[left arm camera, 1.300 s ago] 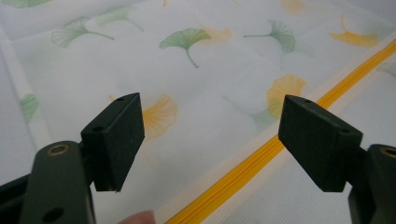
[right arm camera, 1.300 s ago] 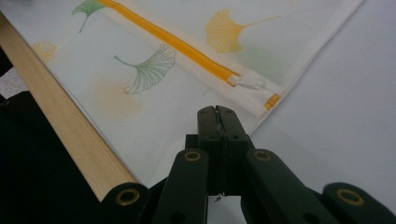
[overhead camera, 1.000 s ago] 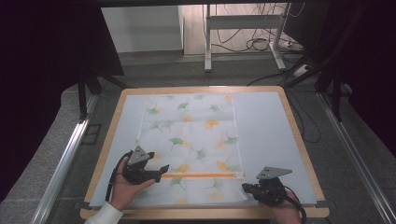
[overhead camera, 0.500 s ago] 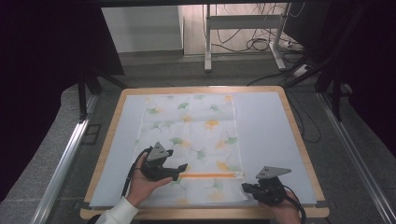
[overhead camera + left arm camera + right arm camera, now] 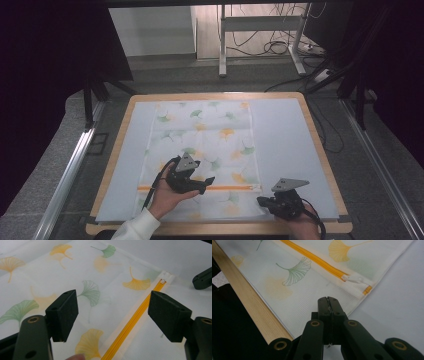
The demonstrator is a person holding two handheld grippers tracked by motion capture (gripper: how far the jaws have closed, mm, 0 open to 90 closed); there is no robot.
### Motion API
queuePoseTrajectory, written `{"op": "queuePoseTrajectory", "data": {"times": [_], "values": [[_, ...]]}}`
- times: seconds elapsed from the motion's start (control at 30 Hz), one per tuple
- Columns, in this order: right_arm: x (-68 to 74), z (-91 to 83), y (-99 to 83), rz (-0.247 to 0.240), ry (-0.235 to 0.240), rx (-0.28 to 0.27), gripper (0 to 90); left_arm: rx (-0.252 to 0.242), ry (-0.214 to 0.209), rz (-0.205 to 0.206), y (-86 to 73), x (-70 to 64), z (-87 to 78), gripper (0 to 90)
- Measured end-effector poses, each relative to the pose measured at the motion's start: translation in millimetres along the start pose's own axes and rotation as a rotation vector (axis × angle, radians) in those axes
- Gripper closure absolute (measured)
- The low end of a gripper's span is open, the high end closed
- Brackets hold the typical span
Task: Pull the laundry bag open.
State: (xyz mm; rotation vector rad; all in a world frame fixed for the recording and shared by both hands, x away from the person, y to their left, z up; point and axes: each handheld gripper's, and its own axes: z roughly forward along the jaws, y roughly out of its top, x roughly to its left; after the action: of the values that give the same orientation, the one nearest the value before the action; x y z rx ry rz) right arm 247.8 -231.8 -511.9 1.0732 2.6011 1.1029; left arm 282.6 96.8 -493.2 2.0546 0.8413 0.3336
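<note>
A white mesh bag printed with green and orange ginkgo leaves lies flat on the pale mat. An orange zipper runs across its near end. My left gripper hovers open over the zipper's middle. In the left gripper view, the left gripper stands with jaws wide apart, the zipper runs between them, and the white zipper pull sits at the far end. My right gripper rests shut at the bag's near right corner. In the right gripper view, the right gripper has its tips on the fabric just short of the zipper pull.
The pale mat covers a wooden-rimmed table; its front wooden edge runs close beside the right gripper. A metal rail flanks the table on the left. Cables and a stand lie on the floor beyond.
My left gripper has moved right from the bag's left edge to the middle of the zipper. The right gripper has stayed in place, shut.
</note>
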Motion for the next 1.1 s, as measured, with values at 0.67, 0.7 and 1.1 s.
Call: {"op": "queuePoseTrajectory", "data": {"times": [0.67, 0.7, 1.1], "values": [[2.8, 11.4, -0.2, -0.022, 0.006, 0.046, 89.1, 0.022, -0.044, 0.028, 12.0, -16.9, 23.5, 24.0], [2.2, 11.4, -0.2, -0.024, 0.006, 0.048, 89.1, 0.023, -0.045, 0.03, 12.7, -17.8, 24.8, 24.0], [-0.4, 11.7, -0.2, -0.009, 0.013, 0.044, 89.1, 0.037, -0.067, 0.048, 17.5, -25.2, 37.1, 25.9]]}}
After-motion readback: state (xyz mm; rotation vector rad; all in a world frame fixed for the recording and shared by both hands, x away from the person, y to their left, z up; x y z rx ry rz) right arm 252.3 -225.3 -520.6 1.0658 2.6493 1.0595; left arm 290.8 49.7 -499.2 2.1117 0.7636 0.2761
